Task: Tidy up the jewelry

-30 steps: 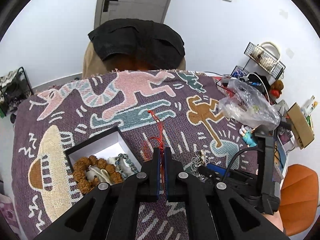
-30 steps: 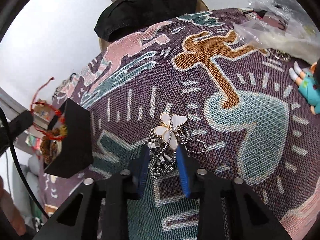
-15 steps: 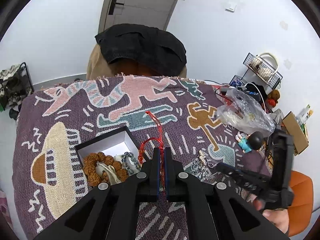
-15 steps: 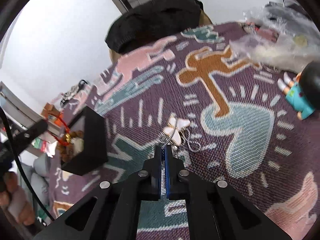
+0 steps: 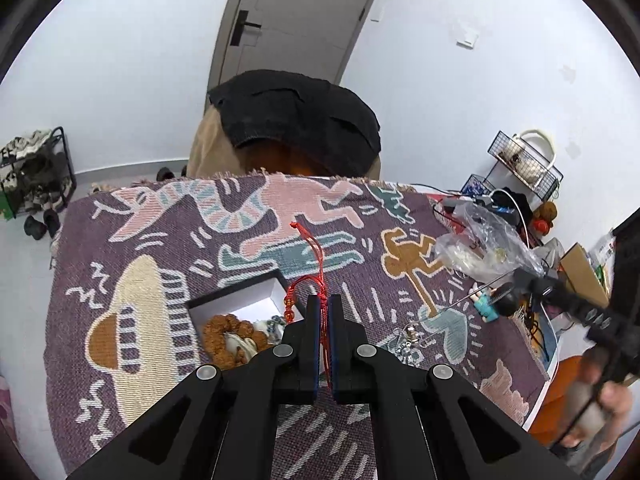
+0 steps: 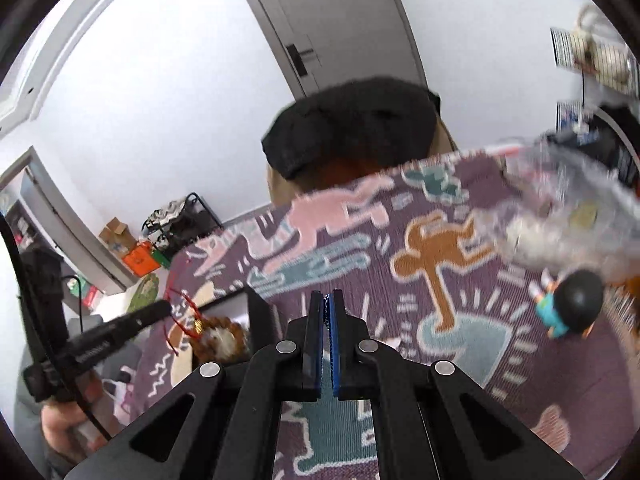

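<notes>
The left gripper has its jaws clenched on a red cord bracelet, whose loop and loose end rise above the tips while a small cluster of orange beads hangs to the left of them. Just below and to the left sits an open black box with a white lining, resting on the patterned woven blanket that covers the surface. Inside the box lie a brown wooden bead bracelet, a pale piece in its middle and some grey-blue beads beside it. Over to the right, the right gripper is lifted off the blanket, its jaws pressed together on a thin silver chain that runs taut and slanting down to a heap of silver jewelry on the blanket, near the teal patch of the pattern. From the right wrist view the chain itself is hard to make out between the blue pads. A small doll with a black head and teal clothes lies toward the right edge of the surface, next to a crumpled clear plastic bag. Behind the far edge stands a chair draped with a black garment, and a grey door beyond it.
</notes>
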### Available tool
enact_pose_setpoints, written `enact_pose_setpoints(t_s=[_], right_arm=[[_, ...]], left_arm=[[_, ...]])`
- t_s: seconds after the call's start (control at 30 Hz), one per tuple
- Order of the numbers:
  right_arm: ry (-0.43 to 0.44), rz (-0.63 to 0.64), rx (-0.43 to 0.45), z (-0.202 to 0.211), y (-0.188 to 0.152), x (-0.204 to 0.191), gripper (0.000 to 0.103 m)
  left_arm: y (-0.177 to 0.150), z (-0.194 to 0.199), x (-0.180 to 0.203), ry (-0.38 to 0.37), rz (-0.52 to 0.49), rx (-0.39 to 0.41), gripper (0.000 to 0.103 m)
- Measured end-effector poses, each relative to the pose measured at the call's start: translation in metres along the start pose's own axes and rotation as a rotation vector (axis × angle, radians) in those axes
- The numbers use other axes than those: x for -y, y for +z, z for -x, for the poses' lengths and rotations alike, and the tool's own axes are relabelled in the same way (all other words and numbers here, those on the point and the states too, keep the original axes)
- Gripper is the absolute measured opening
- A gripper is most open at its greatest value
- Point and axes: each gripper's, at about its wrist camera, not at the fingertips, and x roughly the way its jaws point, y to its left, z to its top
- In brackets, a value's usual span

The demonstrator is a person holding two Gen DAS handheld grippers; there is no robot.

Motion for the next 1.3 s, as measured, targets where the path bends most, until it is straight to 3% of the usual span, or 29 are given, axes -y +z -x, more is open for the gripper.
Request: enact_pose_setpoints(t_s=[0.27,0.5,0.53,0.6,0.63,0.67,0.7,1.07,1.3], right_arm=[[-0.016,0.105,0.088,0.041,0.039,-0.038,0.004],[-0.02,0.188,0.167,0.075,0.069,-0.077,0.004],[-0.024,0.199,0.18,0.08,0.073,-0.082,0.004],[-0.03,0.219,0.204,0.089,0.081,-0.094,0.004],[-0.033,0.228,0.214,0.092,0.085,-0.099,0.004],[-0.036,0.238,0.225,0.096,0.09,-0.104,0.004],[-0.036,0.244,0.232,0.098,0.093,-0.108,0.004],[-0.055,0.312,0.336,0.135,0.133,-0.161,0.004],[-0.042,0.352,0.356,0.138,0.145,-0.193,0.004]], left_arm=[[-0.003,-0.002,-0.014,0.035,0.016,0.014,0.003],[-0.004,-0.011,-0.03,0.008,0.078,-0.016,0.006],[-0.005,-0.011,-0.032,0.004,0.087,-0.024,0.011],[-0.007,-0.012,-0.038,-0.017,0.114,-0.034,0.036],[-0.008,-0.009,-0.041,-0.019,0.12,-0.022,0.059],[-0.01,-0.005,-0.043,-0.017,0.125,0.001,0.071],[-0.011,0.003,-0.045,-0.007,0.126,0.039,0.073],[-0.023,0.038,-0.066,0.026,0.134,0.101,0.073],[-0.038,0.059,-0.084,0.046,0.171,0.139,0.073]])
